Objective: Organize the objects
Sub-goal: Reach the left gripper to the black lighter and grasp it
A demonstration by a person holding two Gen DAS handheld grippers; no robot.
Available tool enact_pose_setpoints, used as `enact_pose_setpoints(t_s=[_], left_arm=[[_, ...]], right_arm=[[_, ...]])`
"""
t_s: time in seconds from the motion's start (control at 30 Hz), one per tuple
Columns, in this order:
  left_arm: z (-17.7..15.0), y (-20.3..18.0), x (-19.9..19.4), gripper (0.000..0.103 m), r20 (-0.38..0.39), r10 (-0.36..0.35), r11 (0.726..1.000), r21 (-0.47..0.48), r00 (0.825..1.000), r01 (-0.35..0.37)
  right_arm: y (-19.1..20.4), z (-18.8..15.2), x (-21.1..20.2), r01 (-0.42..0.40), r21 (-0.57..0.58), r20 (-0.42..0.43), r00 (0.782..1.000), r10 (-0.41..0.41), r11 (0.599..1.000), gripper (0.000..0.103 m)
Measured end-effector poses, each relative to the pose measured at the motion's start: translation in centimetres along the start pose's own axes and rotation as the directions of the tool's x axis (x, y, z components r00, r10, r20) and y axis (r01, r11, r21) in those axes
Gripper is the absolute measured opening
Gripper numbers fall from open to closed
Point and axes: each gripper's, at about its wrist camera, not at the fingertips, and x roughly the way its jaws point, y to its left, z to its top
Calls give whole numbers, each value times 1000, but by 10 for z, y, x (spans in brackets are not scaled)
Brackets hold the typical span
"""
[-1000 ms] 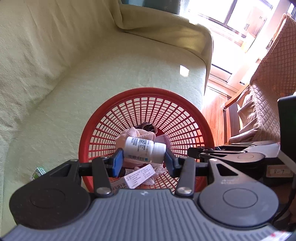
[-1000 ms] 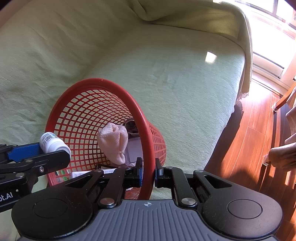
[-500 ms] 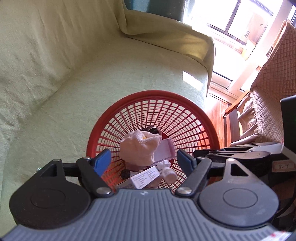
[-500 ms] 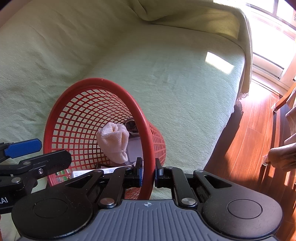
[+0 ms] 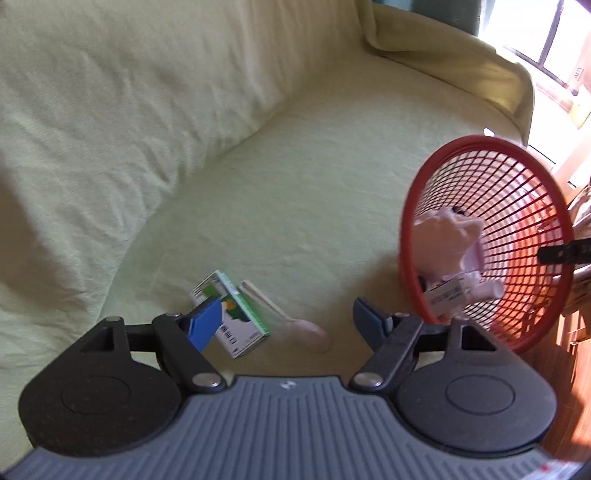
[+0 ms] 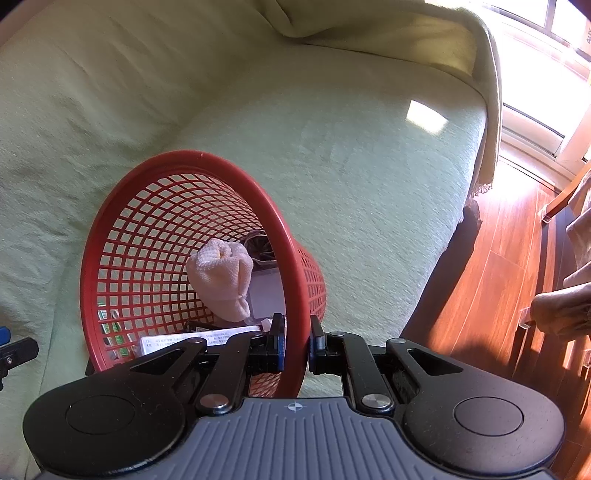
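A red mesh basket (image 5: 517, 206) (image 6: 184, 162) sits tilted on the pale green sofa, my right gripper (image 6: 296, 345) shut on its near rim. Inside lie a rolled pink cloth (image 6: 221, 273) (image 5: 443, 236), a white pill bottle (image 5: 476, 290), a printed leaflet (image 6: 192, 339) and a dark item at the back. My left gripper (image 5: 286, 319) is open and empty, left of the basket and over the seat. Below it lie a green-and-white box (image 5: 236, 317) and a pale pink spoon (image 5: 291, 321), the box partly behind the left blue pad (image 5: 207, 325).
The sofa back (image 5: 129, 92) rises at left and its armrest (image 6: 388, 33) at the far end. Wooden floor (image 6: 509, 266) runs along the right, with a quilted chair (image 6: 569, 302) there. The left gripper's tip (image 6: 14, 350) shows at the right wrist view's left edge.
My left gripper let go of the white bottle, which dropped into the basket. It opened wide and swung left, away from the basket, to above the box and spoon. The right gripper stayed still.
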Motion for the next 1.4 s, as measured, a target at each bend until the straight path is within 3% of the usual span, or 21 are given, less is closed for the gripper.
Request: enact_pose_setpoints(t_s=[0.13,0.27,0.37,0.57,0.77,0.97,1.1,1.4], left_arm=[[-26,30,11,75,-21,67,998,-5,998,-67],[-49,54,24,74,-33,89,996,-16,996,-89],[-63,68,37,65,-41,110,994,-7,993,-110],[-89,94,64,64,-70,129,992,-6,989,-130],[-109,117,114,51,-111,142,990,13,984,-142],[-113,129,164,46,-161,124,991,70,979,-114],[-105,134,179,43,-168,80,995,66,983,-70],[-91,129,207,33,-217,52,995,92,975,-33]], right_arm=[[0,1,1,10,1,-6,1000,-10,1000,8],[0,1,1,20,2,-11,1000,-20,1000,8],[1,-1,1,29,1,-12,1000,-29,1000,8],[4,1,1,42,0,-11,999,-42,999,8],[5,0,2,55,7,-4,998,-55,998,8],[7,-1,1,65,-2,0,998,-65,998,8],[8,0,2,75,-4,2,997,-75,997,8],[12,2,3,88,4,10,996,-88,996,8]])
